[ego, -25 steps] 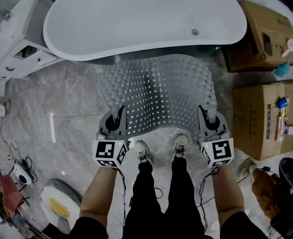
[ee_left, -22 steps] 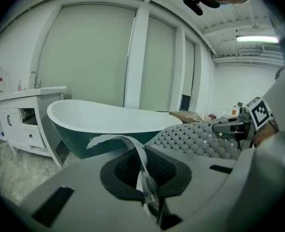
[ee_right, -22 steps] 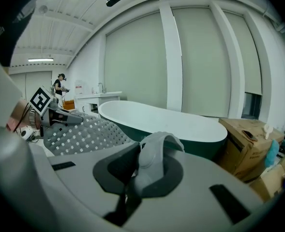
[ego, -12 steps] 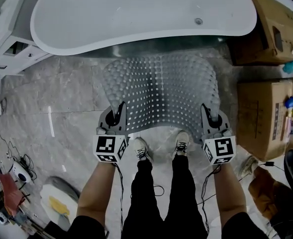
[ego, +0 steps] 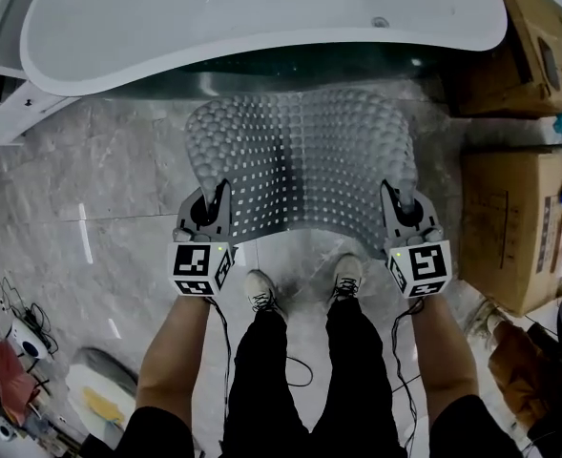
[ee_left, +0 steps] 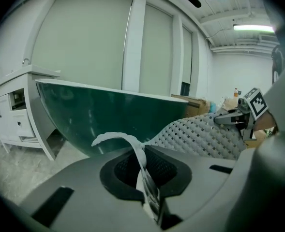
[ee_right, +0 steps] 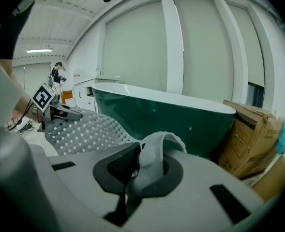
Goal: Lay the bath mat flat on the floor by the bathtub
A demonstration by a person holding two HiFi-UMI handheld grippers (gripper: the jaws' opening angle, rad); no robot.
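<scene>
Centre frame, just below bathtub (ego: 261, 17): bath mat (ego: 304, 160), bowed, near corners clamped tight in left claw (ego: 221, 198) and right claw (ego: 391, 197); best lowered level, far edge first, corners pulled apart, released together once flat on floor (ego: 118, 165).

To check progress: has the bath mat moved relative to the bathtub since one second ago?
Yes. The bath mat has sunk toward the floor: before, its far edge met the rim of the bathtub; now the tub's dark side shows between them.
</scene>
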